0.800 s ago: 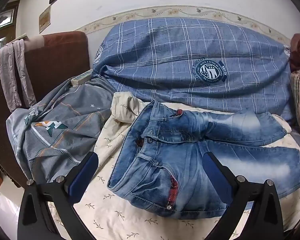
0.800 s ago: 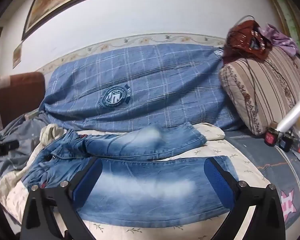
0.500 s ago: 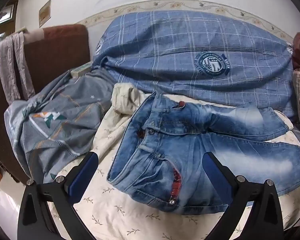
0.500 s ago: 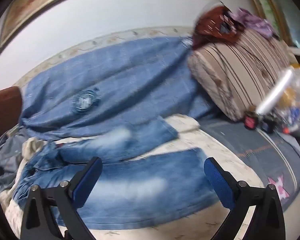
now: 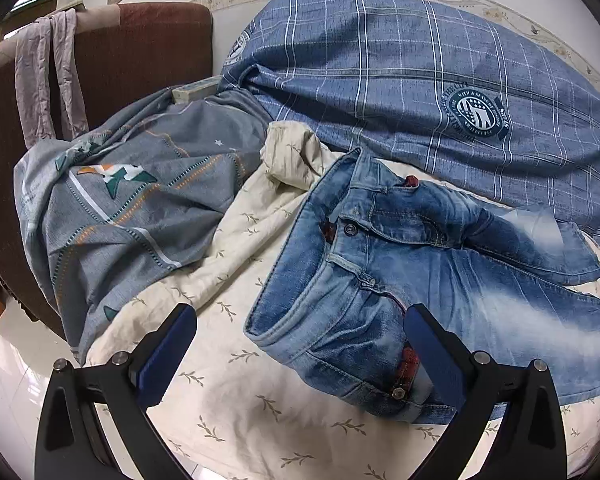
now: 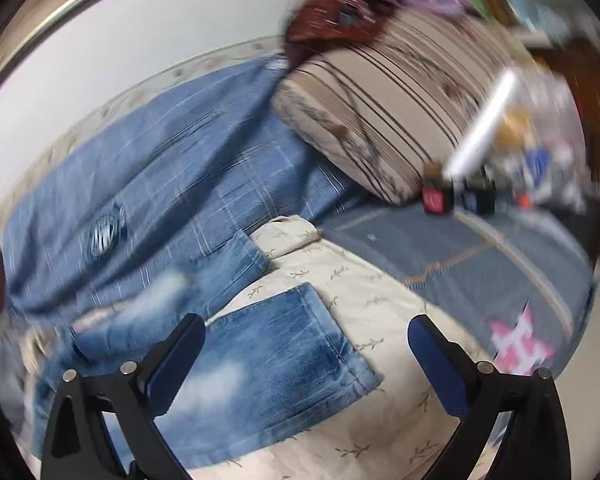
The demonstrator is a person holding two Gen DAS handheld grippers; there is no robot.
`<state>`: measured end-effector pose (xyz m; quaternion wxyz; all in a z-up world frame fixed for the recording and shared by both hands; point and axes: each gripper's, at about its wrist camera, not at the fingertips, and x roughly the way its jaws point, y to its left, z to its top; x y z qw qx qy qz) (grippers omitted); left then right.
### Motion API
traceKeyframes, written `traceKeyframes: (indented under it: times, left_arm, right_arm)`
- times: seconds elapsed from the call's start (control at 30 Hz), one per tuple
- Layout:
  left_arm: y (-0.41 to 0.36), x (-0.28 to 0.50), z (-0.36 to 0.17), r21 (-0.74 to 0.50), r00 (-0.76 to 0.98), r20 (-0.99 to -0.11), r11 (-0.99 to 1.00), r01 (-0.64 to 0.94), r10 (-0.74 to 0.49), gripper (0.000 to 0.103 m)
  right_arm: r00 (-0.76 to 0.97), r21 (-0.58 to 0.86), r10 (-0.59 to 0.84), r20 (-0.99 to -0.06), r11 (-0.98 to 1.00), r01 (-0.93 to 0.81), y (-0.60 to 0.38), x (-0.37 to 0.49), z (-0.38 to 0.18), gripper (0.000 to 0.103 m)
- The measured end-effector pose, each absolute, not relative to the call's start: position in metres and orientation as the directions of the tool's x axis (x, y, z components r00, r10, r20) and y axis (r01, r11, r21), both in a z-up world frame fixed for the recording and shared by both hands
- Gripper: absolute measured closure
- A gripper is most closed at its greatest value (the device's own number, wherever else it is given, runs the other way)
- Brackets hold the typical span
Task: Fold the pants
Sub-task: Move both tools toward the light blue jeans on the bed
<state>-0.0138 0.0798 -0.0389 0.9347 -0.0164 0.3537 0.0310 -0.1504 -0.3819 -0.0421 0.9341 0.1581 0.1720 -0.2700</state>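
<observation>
Faded blue jeans (image 5: 400, 276) lie spread on a cream leaf-print sheet (image 5: 228, 412), waistband toward the left, legs running right. My left gripper (image 5: 300, 344) hovers open over the waistband end, nothing between its blue pads. In the right wrist view the leg ends of the jeans (image 6: 276, 356) lie flat, the two hems apart from each other. My right gripper (image 6: 306, 354) stands open above the near leg's hem, holding nothing. That view is blurred.
A blue plaid cover (image 5: 420, 76) drapes the back. A grey patterned quilt (image 5: 120, 208) lies at left against a brown headboard (image 5: 140, 44). At right are a striped pillow (image 6: 396, 112), a grey-blue blanket (image 6: 480, 260) and small clutter (image 6: 480, 196).
The left view has swung left, so the waistband sits further right and larger. The right view has swung right toward the leg hems and pillow, now blurred. Both grippers stay open.
</observation>
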Motion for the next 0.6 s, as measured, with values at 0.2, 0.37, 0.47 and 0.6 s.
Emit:
traceKeyframes:
  times: [0.2, 0.37, 0.47, 0.6]
  left_arm:
    - [0.065, -0.019, -0.037, 0.018, 0.755, -0.655, 0.999, -0.028, 0.033, 0.0]
    - [0.056, -0.02, -0.034, 0.019, 0.753, -0.657, 1.0, -0.021, 0.029, 0.0]
    - [0.052, -0.019, -0.034, 0.015, 0.75, -0.661, 1.0, -0.016, 0.022, 0.0]
    - [0.048, -0.019, -0.035, 0.026, 0.749, -0.662, 1.0, -0.006, 0.022, 0.0]
  right_arm:
    - [0.787, 0.049, -0.475, -0.393, 0.844, 0.534, -0.35, -0.136, -0.04, 0.0]
    - [0.783, 0.013, -0.481, -0.395, 0.849, 0.528, -0.343, -0.132, -0.04, 0.0]
    - [0.781, 0.018, -0.483, -0.396, 0.847, 0.532, -0.345, -0.133, -0.04, 0.0]
    - [0.778, 0.029, -0.482, -0.403, 0.843, 0.537, -0.347, -0.134, -0.039, 0.0]
